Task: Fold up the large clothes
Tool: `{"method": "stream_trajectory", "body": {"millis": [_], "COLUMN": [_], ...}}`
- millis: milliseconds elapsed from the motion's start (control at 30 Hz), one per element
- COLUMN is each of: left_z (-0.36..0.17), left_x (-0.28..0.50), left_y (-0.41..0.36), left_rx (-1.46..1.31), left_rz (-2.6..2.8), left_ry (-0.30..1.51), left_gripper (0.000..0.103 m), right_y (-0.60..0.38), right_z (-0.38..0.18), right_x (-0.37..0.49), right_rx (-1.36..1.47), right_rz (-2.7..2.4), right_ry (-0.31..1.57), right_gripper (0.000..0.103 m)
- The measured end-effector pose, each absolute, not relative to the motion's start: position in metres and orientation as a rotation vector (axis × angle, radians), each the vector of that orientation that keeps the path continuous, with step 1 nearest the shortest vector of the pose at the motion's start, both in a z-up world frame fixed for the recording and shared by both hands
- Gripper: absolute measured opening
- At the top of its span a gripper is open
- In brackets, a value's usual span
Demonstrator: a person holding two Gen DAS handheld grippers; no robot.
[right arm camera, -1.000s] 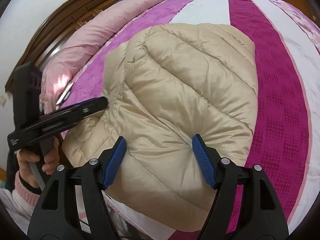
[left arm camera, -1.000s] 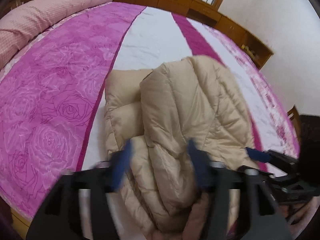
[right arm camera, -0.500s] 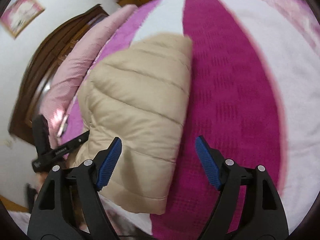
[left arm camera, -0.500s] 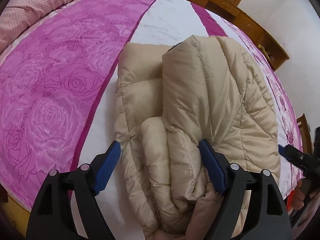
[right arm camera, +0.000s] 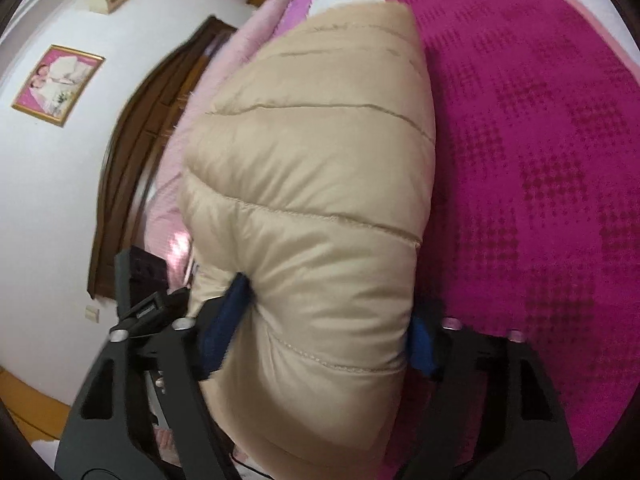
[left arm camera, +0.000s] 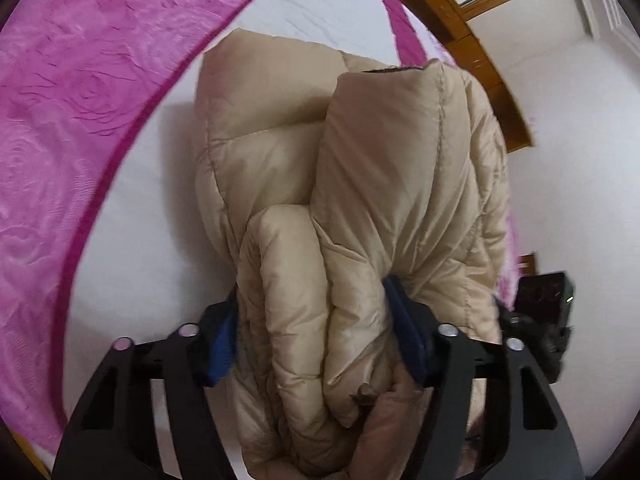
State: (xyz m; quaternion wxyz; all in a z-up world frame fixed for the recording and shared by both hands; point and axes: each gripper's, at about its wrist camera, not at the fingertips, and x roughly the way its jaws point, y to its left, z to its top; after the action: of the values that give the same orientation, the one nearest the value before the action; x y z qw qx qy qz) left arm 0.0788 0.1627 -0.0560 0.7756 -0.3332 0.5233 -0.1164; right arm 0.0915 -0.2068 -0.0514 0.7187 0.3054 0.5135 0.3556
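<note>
Across the pink bed (left arm camera: 60,128), both claws had just closed from spread, the left claw (left arm camera: 316,332) pinching the folded coat (left arm camera: 360,184) at its near end, the right claw (right arm camera: 320,320) squeezing its bulk at 6 o'clock, so the bundle looked ready to lift.

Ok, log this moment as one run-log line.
stage: gripping folded jacket on bed | left gripper: just closed onto jacket's layers | right gripper: just closed onto jacket's edge

Bare bedspread (left arm camera: 132,264) open left of jacket (left arm camera: 360,184), headboard (right arm camera: 132,168) beyond
</note>
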Motion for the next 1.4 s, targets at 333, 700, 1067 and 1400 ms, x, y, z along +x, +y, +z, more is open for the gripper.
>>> {"method": "stream_trajectory", "body": {"millis": [333, 700, 1067, 1400], "left_z": [0.004, -0.039, -0.052, -0.031], "left_x": [0.133, 0.126, 0.103, 0.074], "left_y": [0.094, 0.013, 0.026, 0.04], "left_rx": [-0.625, -0.319, -0.161, -0.164], "left_rz": [-0.514, -0.367, -0.156, -0.126], "left_ry": [0.985, 1.087, 1.064, 0.982], "left_gripper": [0.046, 0.051, 0.053, 0.066], "right_y": [-0.272, -0.311, -0.269, -0.275], "right_z": [0.028, -0.016, -0.016, -0.013], "right_x": [0.086, 0.073, 0.068, 0.059], "right_rx": [0.659, 0.53, 0.404, 0.302], "right_rz": [0.71, 0.377, 0.29, 0.242], "right_ry": [0.792, 0.995, 1.007, 0.97], "right_gripper": [0.046, 0.065, 0.057, 0.076]}}
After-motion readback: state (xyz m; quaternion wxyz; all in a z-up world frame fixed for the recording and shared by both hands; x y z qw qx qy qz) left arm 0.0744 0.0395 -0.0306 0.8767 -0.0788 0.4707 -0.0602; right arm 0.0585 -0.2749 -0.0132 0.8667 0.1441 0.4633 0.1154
